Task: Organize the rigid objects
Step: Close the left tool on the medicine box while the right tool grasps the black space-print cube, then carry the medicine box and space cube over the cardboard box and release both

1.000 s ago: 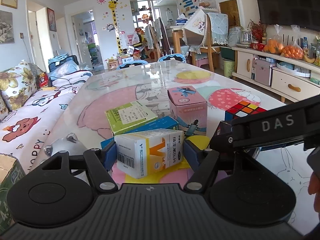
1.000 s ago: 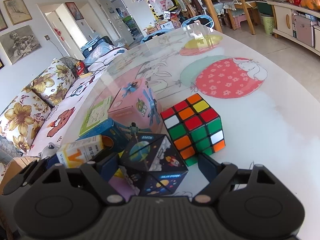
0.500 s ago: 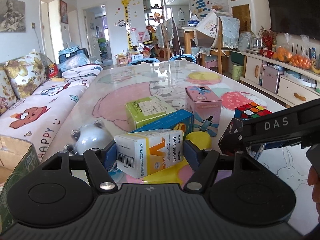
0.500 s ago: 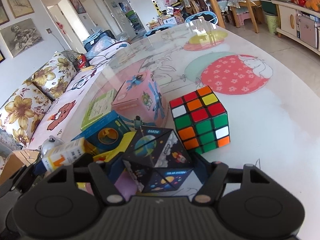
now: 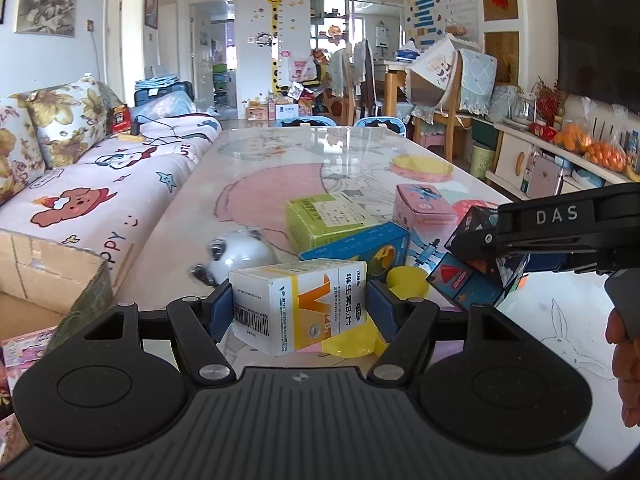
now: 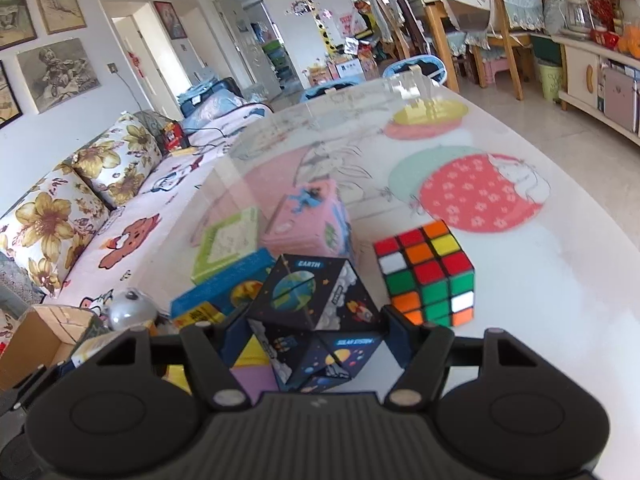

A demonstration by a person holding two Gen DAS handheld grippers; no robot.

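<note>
Evidently both pick-ups were made. Lower centre in the left view, the left gripper clenched a vitamin box; the right gripper clenched a space cube. Next comes carrying both, judged toward the cardboard box lower left; the panda toy and blue box crowded the way.

Bright daylight glares off the glossy table, fisheye edges bend and darken, and the nearest objects blur slightly.

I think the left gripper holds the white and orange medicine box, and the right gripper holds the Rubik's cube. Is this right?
Not quite. The right gripper holds the dark space-print cube; the Rubik's cube sits free on the table, as the right wrist view shows. The left gripper does hold the medicine box.
</note>
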